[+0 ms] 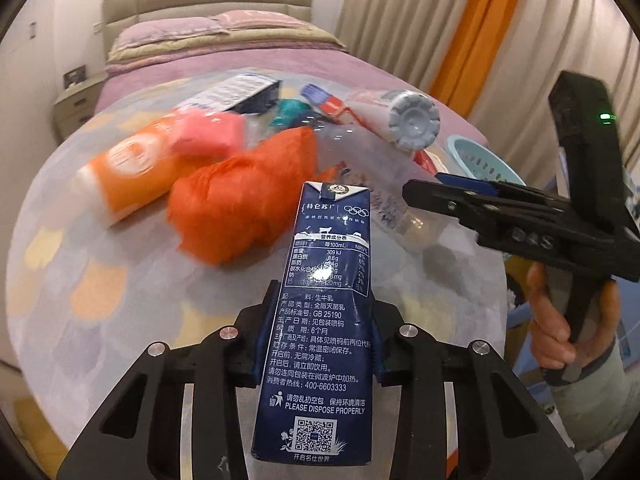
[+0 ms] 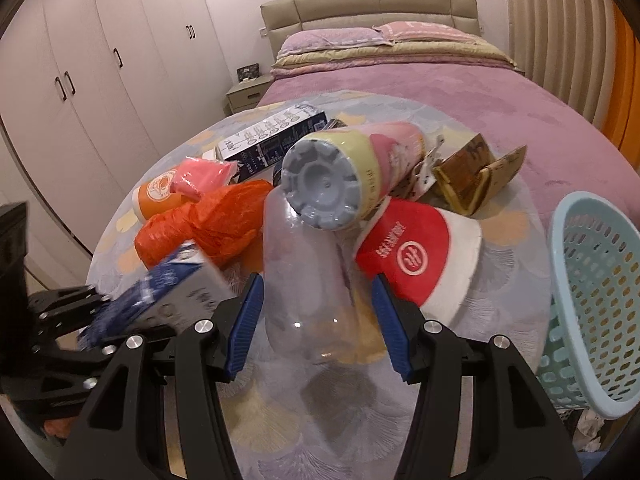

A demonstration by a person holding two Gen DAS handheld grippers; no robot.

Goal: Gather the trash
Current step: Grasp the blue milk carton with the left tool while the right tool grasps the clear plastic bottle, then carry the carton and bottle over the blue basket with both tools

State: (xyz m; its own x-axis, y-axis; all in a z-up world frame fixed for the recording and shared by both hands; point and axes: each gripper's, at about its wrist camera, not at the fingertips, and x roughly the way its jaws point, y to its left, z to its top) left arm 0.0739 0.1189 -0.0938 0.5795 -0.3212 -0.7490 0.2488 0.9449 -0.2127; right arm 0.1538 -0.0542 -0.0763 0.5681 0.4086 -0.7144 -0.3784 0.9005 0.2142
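My left gripper (image 1: 322, 320) is shut on a dark blue milk carton (image 1: 320, 300), its pads pressing on both sides; the carton points away over the round table (image 1: 80, 300). From the right wrist view the carton (image 2: 172, 288) shows blurred at the left in the left gripper (image 2: 60, 312). My right gripper (image 2: 316, 312) stands open, its blue pads (image 2: 246, 320) on either side of a clear plastic bottle (image 2: 304, 280) lying on the table, with gaps on both sides. The right gripper (image 1: 424, 194) reaches in from the right in the left wrist view.
More trash lies on the table: an orange plastic bag (image 2: 212, 224), a red-and-white paper cup (image 2: 416, 256), a pink-green bottle with a grey base (image 2: 348, 176), an orange cup (image 1: 128, 164), and boxes. A light blue basket (image 2: 592, 288) stands at the table's right edge. A bed lies behind.
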